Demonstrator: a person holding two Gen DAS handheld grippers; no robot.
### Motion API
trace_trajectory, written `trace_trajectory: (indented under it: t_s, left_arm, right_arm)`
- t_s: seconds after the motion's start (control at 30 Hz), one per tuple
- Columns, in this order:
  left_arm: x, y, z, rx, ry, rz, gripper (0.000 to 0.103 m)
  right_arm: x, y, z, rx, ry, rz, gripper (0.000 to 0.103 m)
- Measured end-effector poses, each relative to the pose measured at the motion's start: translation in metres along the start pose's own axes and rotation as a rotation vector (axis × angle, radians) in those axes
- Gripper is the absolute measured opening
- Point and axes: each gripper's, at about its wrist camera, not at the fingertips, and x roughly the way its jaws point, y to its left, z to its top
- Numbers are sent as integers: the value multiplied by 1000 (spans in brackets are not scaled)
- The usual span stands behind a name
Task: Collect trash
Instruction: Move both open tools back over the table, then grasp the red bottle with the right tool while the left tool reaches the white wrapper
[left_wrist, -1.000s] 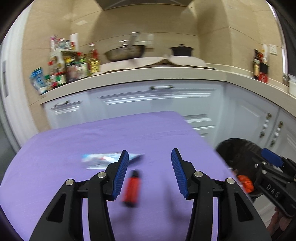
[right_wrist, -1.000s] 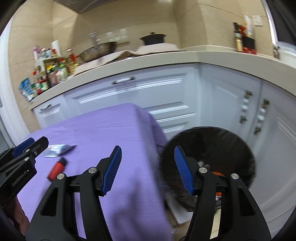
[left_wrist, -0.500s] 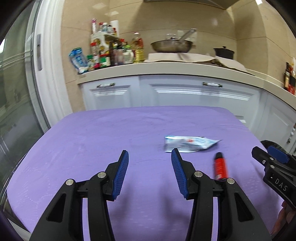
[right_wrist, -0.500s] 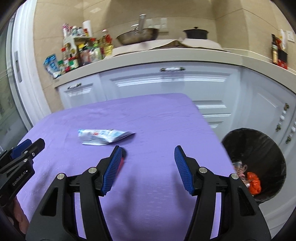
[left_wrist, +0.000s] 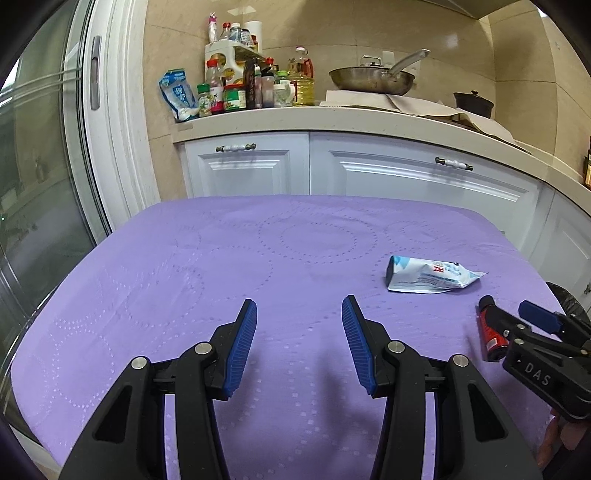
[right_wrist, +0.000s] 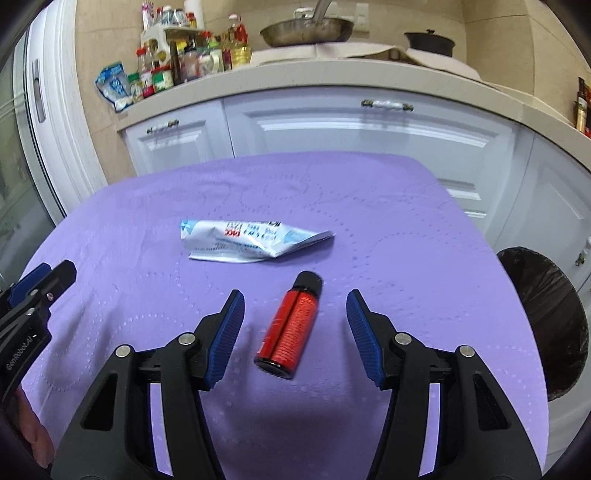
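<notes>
Purple cloth (left_wrist: 295, 243) fills the left view; the left gripper (left_wrist: 299, 325) tilts down at lower centre, jaws apart, empty. Right view: right gripper (right_wrist: 295, 321) angled down, jaws closing astride the untouched red bottle (right_wrist: 291, 325), wrapper (right_wrist: 251, 242) above, bin (right_wrist: 546, 325) right edge

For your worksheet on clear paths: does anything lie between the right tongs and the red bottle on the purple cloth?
Nothing visible does. The red bottle lies on its side between the right tongs' open, closing jaws, untouched. The white wrapper lies beyond it on the purple cloth.
</notes>
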Motion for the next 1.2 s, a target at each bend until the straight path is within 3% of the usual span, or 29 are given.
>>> trace_trajectory:
  t_s: [0.13, 0.27, 0.37, 0.73, 1.07, 1.2]
  left_arm:
    - [3, 4, 0, -13, 12, -12, 48]
    - [4, 2, -1, -10, 14, -25, 48]
    - [5, -3, -1, -2, 19, -37, 48]
    - [11, -35, 4, 43, 38, -90, 48]
    - [19, -76, 17, 102, 41, -130, 48]
    - [23, -91, 23, 121, 35, -132, 53]
  right_arm:
    - [15, 3, 1, -1, 69, -1, 46]
    - [22, 1, -1, 3, 107, 11, 28]
    - [23, -1, -1, 9, 113, 19, 25]
    - [5, -22, -2, 30, 65, 21, 23]
    - [-12, -76, 3, 91, 10, -9, 23]
    - [-16, -94, 5, 102, -4, -22, 23]
